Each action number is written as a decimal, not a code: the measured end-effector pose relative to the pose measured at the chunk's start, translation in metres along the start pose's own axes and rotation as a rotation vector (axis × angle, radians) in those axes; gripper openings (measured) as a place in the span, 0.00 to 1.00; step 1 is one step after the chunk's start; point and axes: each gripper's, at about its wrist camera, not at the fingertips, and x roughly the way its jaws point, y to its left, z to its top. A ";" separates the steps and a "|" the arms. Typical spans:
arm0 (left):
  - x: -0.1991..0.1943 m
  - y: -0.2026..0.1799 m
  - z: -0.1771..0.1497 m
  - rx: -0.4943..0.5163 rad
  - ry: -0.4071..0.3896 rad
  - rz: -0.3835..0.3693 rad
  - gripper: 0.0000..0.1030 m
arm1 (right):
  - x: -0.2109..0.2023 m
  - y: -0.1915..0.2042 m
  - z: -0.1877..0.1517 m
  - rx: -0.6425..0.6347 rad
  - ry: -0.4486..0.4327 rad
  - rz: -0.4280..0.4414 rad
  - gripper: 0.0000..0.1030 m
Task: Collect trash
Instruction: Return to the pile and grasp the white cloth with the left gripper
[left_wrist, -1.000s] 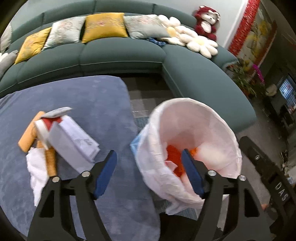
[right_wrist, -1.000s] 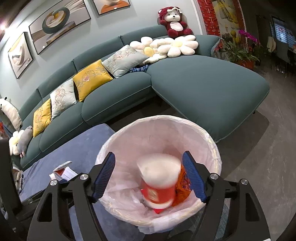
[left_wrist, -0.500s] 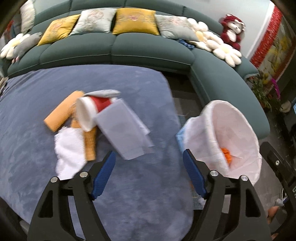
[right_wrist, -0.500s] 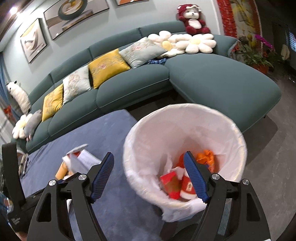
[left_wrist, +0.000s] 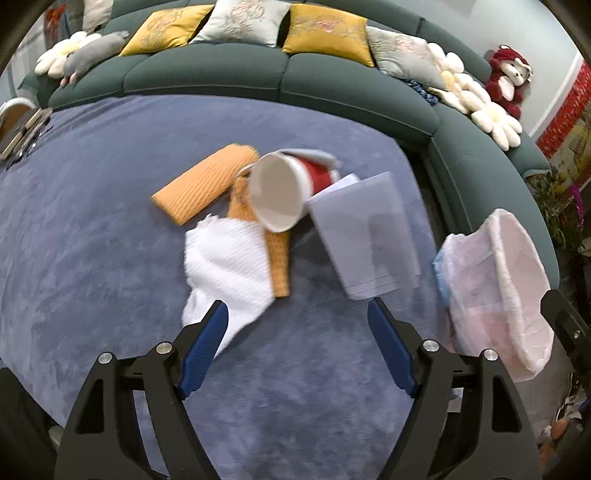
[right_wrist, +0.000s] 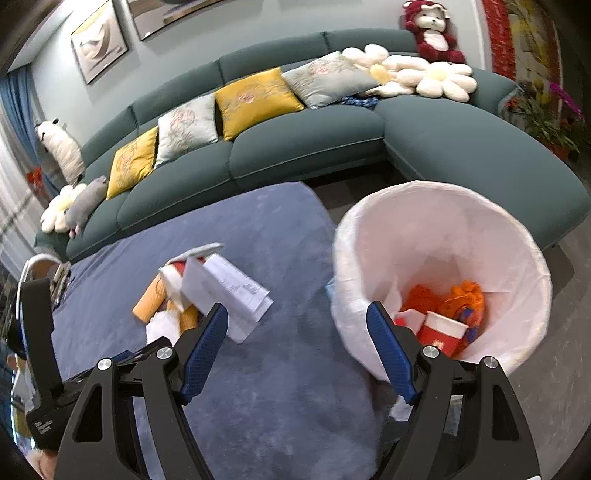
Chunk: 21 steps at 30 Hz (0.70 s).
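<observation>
While the lined trash bin (right_wrist: 443, 280) already holds a red cup and orange scraps, a small heap of trash is left on the blue-covered desk (left_wrist: 92, 240), and the next pick is judged to fall to the left gripper (left_wrist: 297, 343), which is held wide open and empty just short of the heap. The white cloth (left_wrist: 225, 266) lies nearest its fingers, with an orange cloth (left_wrist: 203, 184) behind it, a red paper cup (left_wrist: 284, 192) tipped on its side, and a sheet of paper (left_wrist: 362, 236) resting against the cup. One item should be taken at a time; the cloth is best pinched at a raised fold, not pressed flat, so that the orange strip beneath is not dragged along. The cup is likely to roll if nudged. The right gripper (right_wrist: 297, 347) is likewise spread open with nothing in it, beside the bin's rim.
</observation>
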 end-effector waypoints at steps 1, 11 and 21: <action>0.002 0.004 -0.001 -0.005 0.005 0.006 0.72 | 0.003 0.004 0.000 -0.006 0.005 0.002 0.72; 0.032 0.036 -0.008 -0.036 0.061 0.057 0.72 | 0.036 0.033 -0.004 -0.050 0.067 0.021 0.72; 0.061 0.054 -0.013 -0.050 0.105 0.075 0.72 | 0.085 0.059 0.001 -0.111 0.125 0.026 0.72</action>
